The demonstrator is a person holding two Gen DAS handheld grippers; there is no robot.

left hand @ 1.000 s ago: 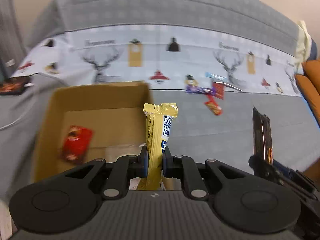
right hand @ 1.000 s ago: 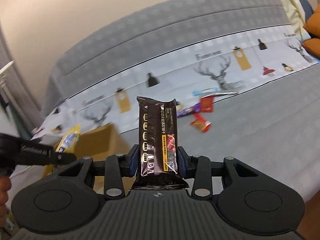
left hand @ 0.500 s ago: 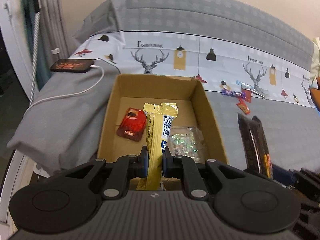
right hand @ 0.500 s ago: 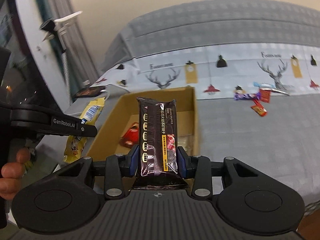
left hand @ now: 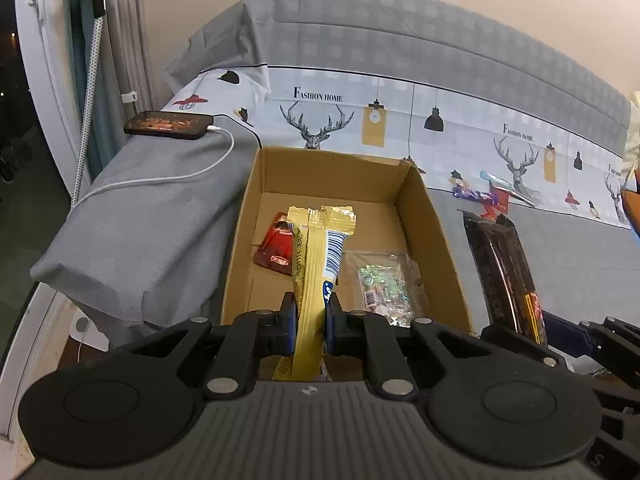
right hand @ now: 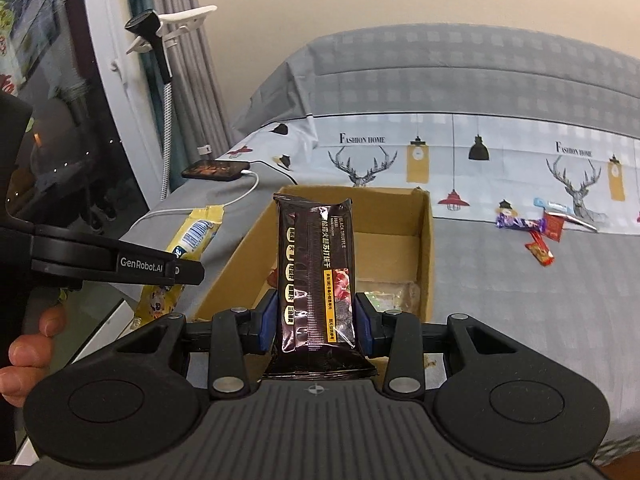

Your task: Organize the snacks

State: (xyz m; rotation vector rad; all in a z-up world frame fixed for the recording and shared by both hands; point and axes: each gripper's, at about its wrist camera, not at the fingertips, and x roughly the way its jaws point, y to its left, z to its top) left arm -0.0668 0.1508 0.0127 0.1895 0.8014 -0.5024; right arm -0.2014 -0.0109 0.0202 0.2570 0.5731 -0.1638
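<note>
Your left gripper (left hand: 311, 326) is clamped tight on a slim yellow snack packet (left hand: 316, 264), pinched edge-on between the blue pads so that it stands up in front of the camera, its crimped gold end over the open cardboard box (left hand: 436, 236). Your right gripper (right hand: 316, 320) grips a dark brown cracker pack (right hand: 314, 276) across its width, the pack standing upright between the pads with its printed face toward you. From the right wrist view, that pack sits in front of the near edge of the box, and the left gripper with its yellow packet shows at the left edge, beside the box's left wall; your hand (right hand: 24, 344) wraps its handle. From the left wrist view, the dark pack appears to the right of the box, outside its right wall. Inside the box lie a small red sachet (left hand: 276, 246) near the left wall and a clear bag of shiny bits (left hand: 384, 280) toward the right wall, both flat on the bottom. The box rests on a bed with a grey cover and a pale deer-print sheet (right hand: 452, 152). A few loose snacks (right hand: 532, 228) lie on the bed well to the right of the box: a purple wrapper, small red packets and a blue-ended one, close together. Beyond the box's left corner a phone (left hand: 168, 125) lies on the grey cover with a white cable (left hand: 176, 176) plugged in.
</note>
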